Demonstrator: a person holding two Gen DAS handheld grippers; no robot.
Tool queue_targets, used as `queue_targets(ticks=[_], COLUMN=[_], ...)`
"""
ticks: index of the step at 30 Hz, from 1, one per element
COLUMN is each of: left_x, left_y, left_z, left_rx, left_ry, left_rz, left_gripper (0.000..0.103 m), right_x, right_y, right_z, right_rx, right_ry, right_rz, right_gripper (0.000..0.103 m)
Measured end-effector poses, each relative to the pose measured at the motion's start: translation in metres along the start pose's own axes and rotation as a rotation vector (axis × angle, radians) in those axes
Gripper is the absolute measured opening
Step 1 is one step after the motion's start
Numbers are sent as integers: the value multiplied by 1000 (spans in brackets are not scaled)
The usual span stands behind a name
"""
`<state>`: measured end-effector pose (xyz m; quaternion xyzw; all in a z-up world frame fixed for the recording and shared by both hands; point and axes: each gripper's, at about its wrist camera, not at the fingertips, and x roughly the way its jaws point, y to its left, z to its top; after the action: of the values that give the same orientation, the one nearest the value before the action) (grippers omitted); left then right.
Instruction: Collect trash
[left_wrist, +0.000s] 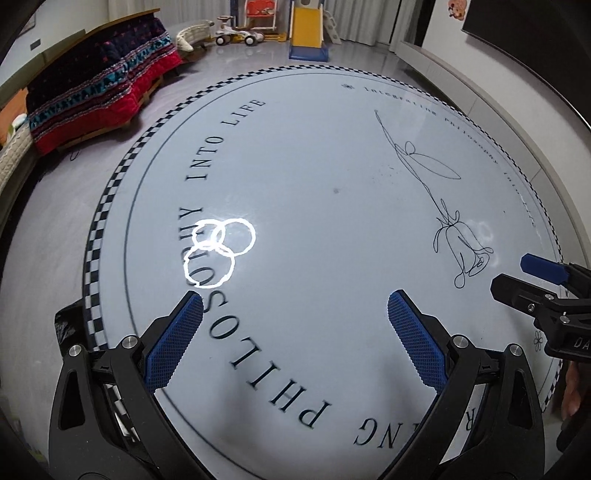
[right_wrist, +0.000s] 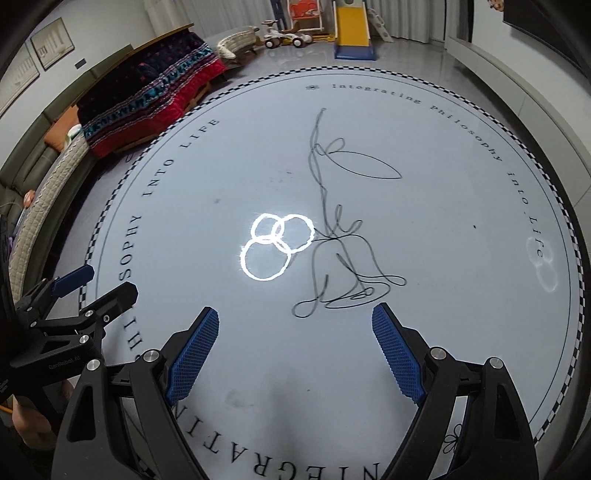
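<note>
I see no trash in either view. My left gripper (left_wrist: 295, 306) is open and empty, hovering over the near part of a round white table (left_wrist: 314, 166) printed with black lettering and a line-drawn flower. My right gripper (right_wrist: 295, 321) is open and empty too, over the same table (right_wrist: 424, 184). The right gripper shows at the right edge of the left wrist view (left_wrist: 532, 280). The left gripper shows at the left edge of the right wrist view (right_wrist: 92, 284). Both have blue-padded fingers set wide apart.
A checkered band rims the table (right_wrist: 576, 258). Ceiling-lamp reflections glare on the top (right_wrist: 277, 247). Beyond it are a sofa with a red patterned blanket (left_wrist: 99, 88), a grey quilted cushion (right_wrist: 48, 199), a yellow toy slide (left_wrist: 306, 29) and a ride-on toy car (left_wrist: 240, 35).
</note>
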<state>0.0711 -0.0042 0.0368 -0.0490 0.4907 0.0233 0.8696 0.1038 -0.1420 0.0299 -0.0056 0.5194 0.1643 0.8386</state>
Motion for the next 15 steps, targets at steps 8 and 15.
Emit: queue_targets(ticks=[8,15], left_x=[35,56], left_y=[-28,-33], left_z=[4,9], left_rx=[67,72], left_ry=[7,-1], left_rz=[-8,-1], left_gripper=[97,97], right_x=[23,33], right_y=[-32,-47], right_z=[-12,-10], right_rx=[65,92], right_ry=[-26,-69], right_rz=[-71,-121], right_gripper=[85,86])
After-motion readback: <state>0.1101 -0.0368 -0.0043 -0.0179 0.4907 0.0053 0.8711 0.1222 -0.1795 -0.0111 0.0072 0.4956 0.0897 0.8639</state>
